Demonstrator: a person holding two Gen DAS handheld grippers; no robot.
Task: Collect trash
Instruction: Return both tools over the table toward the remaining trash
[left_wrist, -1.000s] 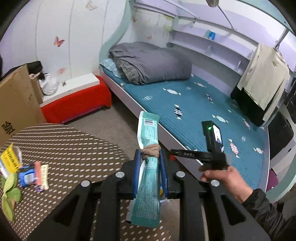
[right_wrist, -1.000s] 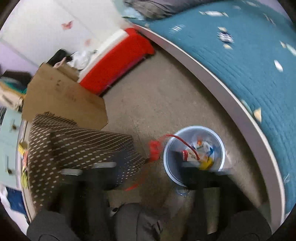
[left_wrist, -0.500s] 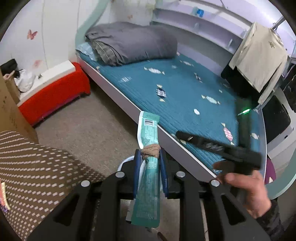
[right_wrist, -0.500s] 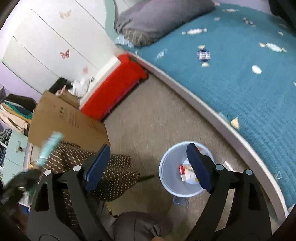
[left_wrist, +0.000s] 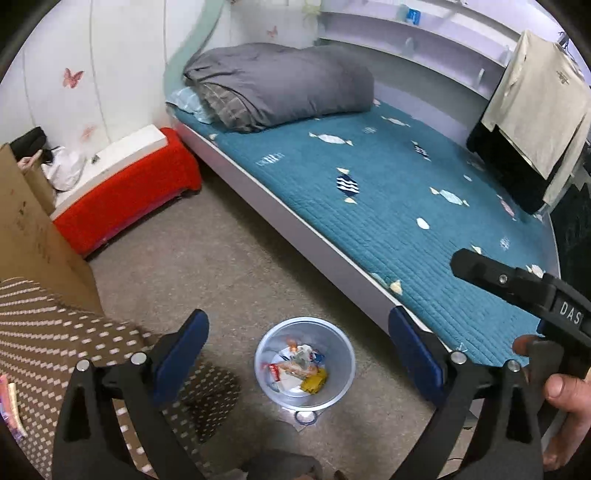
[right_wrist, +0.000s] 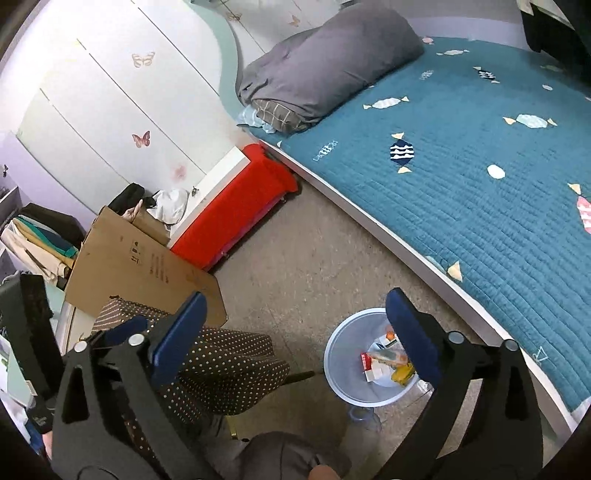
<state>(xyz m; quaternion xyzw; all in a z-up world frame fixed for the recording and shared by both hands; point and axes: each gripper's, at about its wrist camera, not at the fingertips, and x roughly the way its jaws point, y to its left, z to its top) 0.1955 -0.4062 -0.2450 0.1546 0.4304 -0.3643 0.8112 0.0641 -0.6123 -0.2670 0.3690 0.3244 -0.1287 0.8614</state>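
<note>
A pale translucent trash bin (left_wrist: 340, 373) stands on the floor beside the bed, with several wrappers (left_wrist: 303, 369) in it. My left gripper (left_wrist: 299, 334) hangs above the bin; its jaws are opening wide and nothing is between them. My right gripper (right_wrist: 295, 326) is higher up, its jaws also opening with nothing between them. In the right wrist view the bin (right_wrist: 341, 373) and its wrappers (right_wrist: 384, 363) sit partly behind the right finger. A hand (left_wrist: 565, 387) holds the right gripper's black body at the right of the left wrist view.
A table with a brown dotted cloth (left_wrist: 55, 332) (right_wrist: 221, 354) stands left of the bin, with a wrapper (left_wrist: 11, 406) at its edge. Cardboard (right_wrist: 140, 266), a red box (right_wrist: 240, 206) and the teal bed (left_wrist: 406, 206) ring the floor. A small clear ring (left_wrist: 304, 417) lies by the bin.
The left gripper swung from the table to above the bin and opened; the teal wrapper is gone from its jaws. The right gripper rose and opened wider.
</note>
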